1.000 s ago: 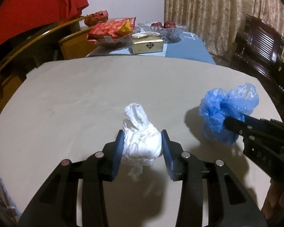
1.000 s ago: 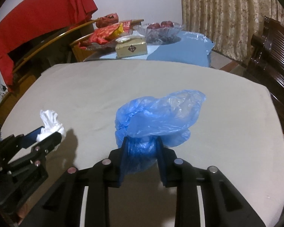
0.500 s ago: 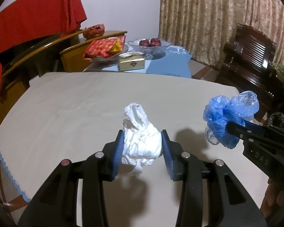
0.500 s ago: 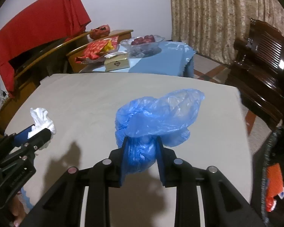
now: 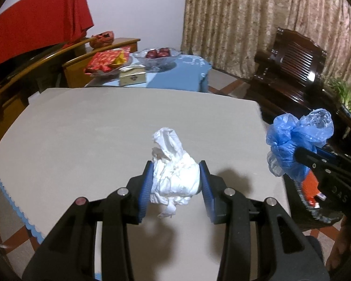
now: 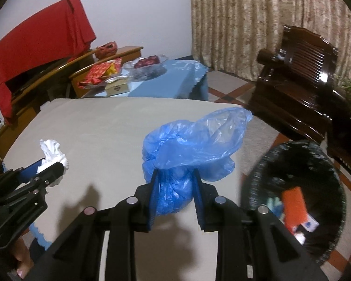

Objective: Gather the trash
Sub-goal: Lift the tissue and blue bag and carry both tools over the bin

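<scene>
Both pieces of trash are off the counter [image 5: 86, 140] and in the air. The left gripper [image 5: 175, 182] has its fingers partly closed and pressed on either side of a crumpled white tissue [image 5: 174, 175], which hangs above the counter's near half, casting a shadow below. The right gripper [image 6: 174, 192] has its fingers closed narrower on the bunched end of a blue plastic bag [image 6: 191, 145]; the loose end of the bag billows out past the fingertips, over the counter's right edge.

Just beyond that right edge, on the floor, stands a black trash bin [image 6: 257, 178] lined in dark plastic, with an orange wrapper [image 6: 293, 206] and other scraps in it already. So the pick-up looks done for these 2 items, and the counter surface shows nothing else lying on it. What is left, by my reading, is the carry over the bin's mouth and the release of each piece; the bag is nearer to it than the tissue.
</scene>
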Available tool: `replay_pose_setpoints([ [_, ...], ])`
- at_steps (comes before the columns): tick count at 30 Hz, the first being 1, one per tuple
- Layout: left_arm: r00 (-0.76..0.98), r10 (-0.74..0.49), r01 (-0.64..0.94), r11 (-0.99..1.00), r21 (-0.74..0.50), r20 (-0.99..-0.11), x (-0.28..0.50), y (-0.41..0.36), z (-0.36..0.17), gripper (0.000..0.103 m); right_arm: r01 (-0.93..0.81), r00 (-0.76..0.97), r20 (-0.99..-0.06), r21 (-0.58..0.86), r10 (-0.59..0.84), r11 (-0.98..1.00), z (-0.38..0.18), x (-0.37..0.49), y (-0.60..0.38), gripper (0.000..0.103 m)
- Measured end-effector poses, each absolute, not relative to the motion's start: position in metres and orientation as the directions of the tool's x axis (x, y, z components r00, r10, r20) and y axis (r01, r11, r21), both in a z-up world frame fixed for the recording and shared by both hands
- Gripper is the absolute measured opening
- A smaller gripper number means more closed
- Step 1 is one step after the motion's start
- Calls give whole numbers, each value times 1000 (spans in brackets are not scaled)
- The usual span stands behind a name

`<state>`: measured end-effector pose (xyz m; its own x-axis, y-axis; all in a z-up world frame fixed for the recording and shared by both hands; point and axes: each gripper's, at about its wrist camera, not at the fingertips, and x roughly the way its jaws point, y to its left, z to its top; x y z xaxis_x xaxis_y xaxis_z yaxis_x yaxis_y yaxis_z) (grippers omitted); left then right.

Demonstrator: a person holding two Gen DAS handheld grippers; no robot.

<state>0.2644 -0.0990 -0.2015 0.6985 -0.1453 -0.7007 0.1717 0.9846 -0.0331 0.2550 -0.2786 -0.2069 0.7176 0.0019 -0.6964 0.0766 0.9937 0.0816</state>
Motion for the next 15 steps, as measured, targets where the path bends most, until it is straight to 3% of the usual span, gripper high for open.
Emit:
replay_pose_setpoints([
  [15, 679, -244, 315, 949, -26, -693, 212, -236, -188, 38, 231, 728, -673, 66, -128, 971, -186, 172, -401, 27],
])
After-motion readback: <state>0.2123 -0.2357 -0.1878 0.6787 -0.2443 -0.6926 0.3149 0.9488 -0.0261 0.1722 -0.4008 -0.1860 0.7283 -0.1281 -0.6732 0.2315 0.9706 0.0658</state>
